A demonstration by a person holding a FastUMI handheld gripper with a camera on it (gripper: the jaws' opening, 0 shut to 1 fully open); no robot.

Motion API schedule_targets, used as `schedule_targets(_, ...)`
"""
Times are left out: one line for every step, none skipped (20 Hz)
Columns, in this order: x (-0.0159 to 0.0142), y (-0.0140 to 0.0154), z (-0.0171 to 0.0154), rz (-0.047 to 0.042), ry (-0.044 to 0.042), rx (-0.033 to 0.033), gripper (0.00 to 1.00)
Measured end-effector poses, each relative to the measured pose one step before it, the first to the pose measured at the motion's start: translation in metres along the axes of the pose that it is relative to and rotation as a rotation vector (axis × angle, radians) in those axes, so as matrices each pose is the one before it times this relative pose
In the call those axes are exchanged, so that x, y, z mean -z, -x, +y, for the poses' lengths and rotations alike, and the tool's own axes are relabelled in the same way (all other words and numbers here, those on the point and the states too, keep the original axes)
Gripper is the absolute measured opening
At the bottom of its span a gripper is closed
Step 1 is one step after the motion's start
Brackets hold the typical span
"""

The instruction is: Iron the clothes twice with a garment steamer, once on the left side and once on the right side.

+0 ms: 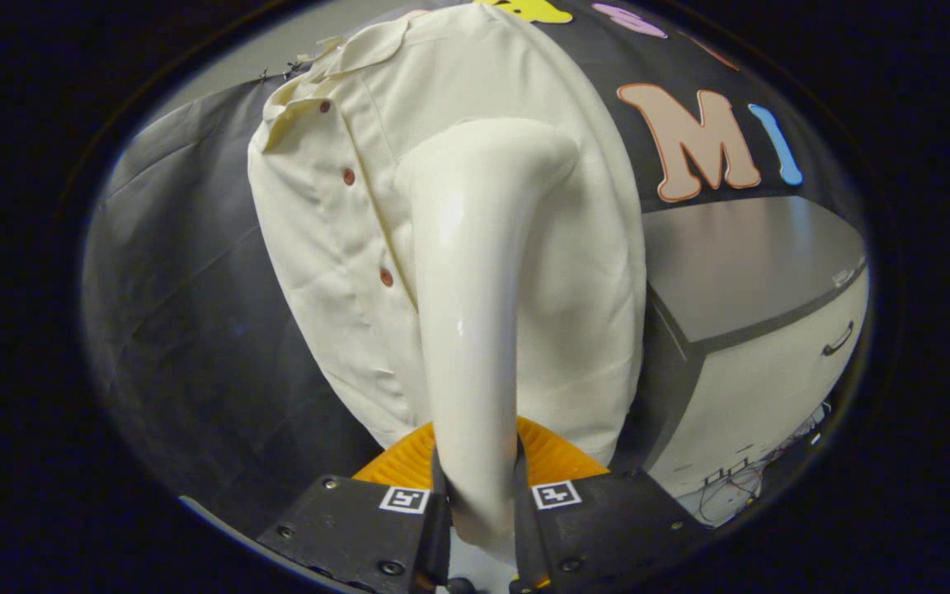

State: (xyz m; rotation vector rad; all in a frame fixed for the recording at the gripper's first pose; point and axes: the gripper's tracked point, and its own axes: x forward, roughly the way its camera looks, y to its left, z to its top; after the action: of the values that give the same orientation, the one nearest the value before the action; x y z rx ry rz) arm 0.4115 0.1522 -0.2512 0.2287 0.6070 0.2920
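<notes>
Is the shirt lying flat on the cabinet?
No, the shirt hangs up against the black cloth wall beside the cabinet, while the tool grips the steamer in front of it.

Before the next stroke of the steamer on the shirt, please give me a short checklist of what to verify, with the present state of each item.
1. Grip: the tongs are shut on the garment steamer, both fingers pressing its handle. Ok.
2. Steamer head position: it sits against the cream shirt, beside the button placket on the cabinet's side. Ok.
3. Contact of the steam plate with the fabric: hidden behind the head. Cannot tell.
4. Shirt hanging: it hangs spread out, collar on top, buttons closed. Ok.
5. Steam coming out: none visible. Cannot tell.
6. Room beside the shirt: the white cabinet stands apart from it. Ok.
</notes>
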Motion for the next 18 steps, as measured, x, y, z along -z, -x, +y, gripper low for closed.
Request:
schedule_targets(0.00879,-0.00211,-0.00347,0.01257,-0.01116,0.00163,0.31)
schedule_targets(0.00685,-0.0033,-0.00327,0.01241,-0.00996,0.00185,0.31)
schedule_targets(0.0087,-0.00241,-0.00287,0.01587,-0.0077,0.0,0.31)
schedule_targets(0.00691,-0.0025,-0.00254,0.01347,-0.00663,-0.00047,0.31)
schedule_targets(0.00662,-0.00165,-0.00223,0.01191,-0.0062,-0.00133,0.31)
schedule_targets(0.00624,-0.00264,-0.00221,0.00968,-0.00623,0.00045,0.31)
schedule_targets(0.00632,-0.0008,-0.00277,0.00949,-0.00646,0.00158,0.31)
schedule_targets(0.00581,-0.00165,-0.00201,0.00627,-0.00473,-0.00131,0.31)
schedule_targets(0.00558,-0.00085,-0.00107,0.00644,-0.00278,-0.00545,0.31)
schedule_targets(0.00603,-0.00281,-0.00153,0.00789,-0.00097,-0.00477,0.31)
schedule_targets(0.00645,-0.00269,-0.00213,0.0128,0.00273,-0.00107,0.31)
schedule_targets(0.0059,-0.002,-0.00199,0.01291,0.00296,0.00216,0.31)
schedule_targets(0.00665,-0.00159,-0.0009,0.01293,-0.00161,0.0006,0.31)
schedule_targets(0.00625,-0.00121,-0.00116,0.00987,-0.00467,-0.00058,0.31)
schedule_targets(0.00551,-0.00043,-0.00125,0.00808,-0.00209,-0.00051,0.31)
schedule_targets(0.00464,-0.00065,-0.00155,0.00746,-0.00268,0.00149,0.31)
schedule_targets(0.00481,0.00028,-0.00148,0.00784,-0.00351,0.0014,0.31)
schedule_targets(0.00476,0.00133,-0.00243,0.00545,-0.00605,0.0016,0.31)
